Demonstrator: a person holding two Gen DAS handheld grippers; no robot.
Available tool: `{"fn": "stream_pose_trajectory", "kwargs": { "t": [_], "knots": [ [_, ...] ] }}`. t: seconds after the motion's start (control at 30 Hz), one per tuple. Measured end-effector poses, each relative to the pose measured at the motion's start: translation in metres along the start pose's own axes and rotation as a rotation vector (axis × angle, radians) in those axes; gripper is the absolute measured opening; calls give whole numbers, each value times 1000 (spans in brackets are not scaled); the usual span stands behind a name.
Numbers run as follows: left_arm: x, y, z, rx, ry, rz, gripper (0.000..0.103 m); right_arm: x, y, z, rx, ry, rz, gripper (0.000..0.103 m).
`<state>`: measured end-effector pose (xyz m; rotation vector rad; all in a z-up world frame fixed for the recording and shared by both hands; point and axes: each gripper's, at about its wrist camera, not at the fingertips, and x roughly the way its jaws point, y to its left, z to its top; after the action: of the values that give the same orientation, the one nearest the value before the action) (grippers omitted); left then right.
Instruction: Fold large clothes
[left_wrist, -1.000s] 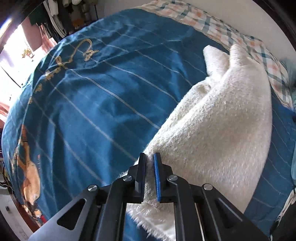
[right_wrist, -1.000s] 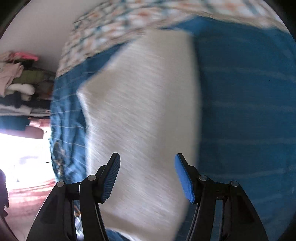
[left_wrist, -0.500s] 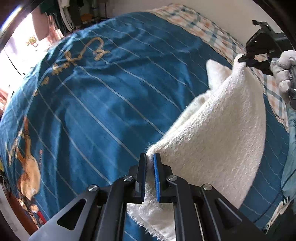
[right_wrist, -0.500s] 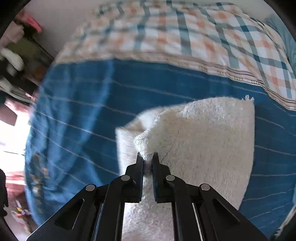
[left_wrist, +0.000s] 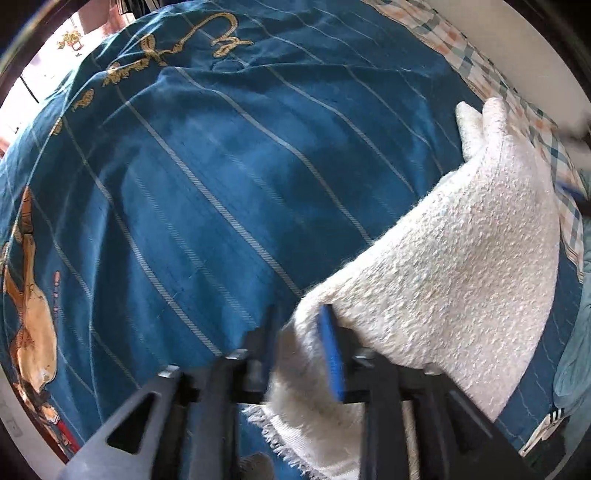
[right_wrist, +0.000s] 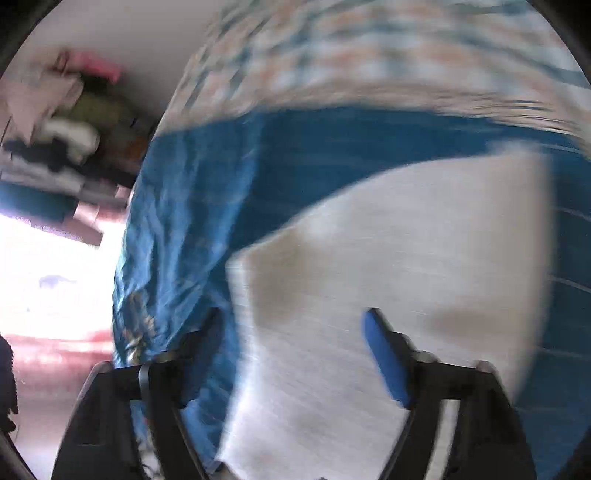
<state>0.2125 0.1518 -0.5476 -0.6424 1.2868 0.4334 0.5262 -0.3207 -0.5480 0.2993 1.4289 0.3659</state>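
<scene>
Left tongs (left_wrist: 299, 343) spread around white fuzzy garment (left_wrist: 461, 258) edge, right tongs (right_wrist: 295, 354) spread wide above it, blue striped bedspread (left_wrist: 221, 184) underneath

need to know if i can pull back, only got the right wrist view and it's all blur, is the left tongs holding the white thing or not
Observer: The left tongs look parted, with the white fuzzy garment draped between the fingers; its corner is not clamped.
Operator: does it lie flat
Observer: No. From the left wrist view it slopes up from the blue striped bedspread, and two narrow ends poke up at the far edge.
Operator: anything near the tongs i can't see
Observer: A frayed fringe of the garment hangs just below the left tongs.
Operator: and mine
Observer: Your right tongs are wide open over the garment, gripping nothing.
</scene>
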Motion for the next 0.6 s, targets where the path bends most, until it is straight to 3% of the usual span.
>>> {"fn": "stream_pose_trajectory", "kwargs": {
  "t": [0.07, 0.1, 0.13, 0.23, 0.3, 0.4, 0.43, 0.47, 0.5, 0.6],
  "knots": [
    [0, 4, -2, -17, 2, -5, 81, -12, -70, -10, 140, -9, -5, 81],
    [0, 7, -3, -30, 5, -14, 85, -9, -99, -13, 205, -8, 24, 81],
    [2, 9, -4, -45, 9, -6, 85, -3, -119, -15, 254, -3, 60, 81],
    [4, 13, -6, -53, 12, -2, 85, 55, -175, -26, 419, 77, 420, 81],
    [4, 10, -11, -33, 6, 22, 85, 85, -176, -30, 436, 112, 590, 83],
    [1, 5, -15, 6, 1, 58, 86, 107, -152, -33, 337, 76, 601, 81],
    [-2, 4, -20, 17, -3, 71, 86, 108, -146, -34, 322, 72, 575, 76],
    [-4, 3, -21, 27, -5, 81, 86, 107, -145, -36, 338, 67, 559, 55],
    [-7, 3, -22, 35, -6, 95, 86, 102, -148, -42, 391, 48, 556, 47],
    [-21, 3, -26, 62, -11, 124, 85, 64, -156, -72, 486, -38, 563, 40]
  ]
}}
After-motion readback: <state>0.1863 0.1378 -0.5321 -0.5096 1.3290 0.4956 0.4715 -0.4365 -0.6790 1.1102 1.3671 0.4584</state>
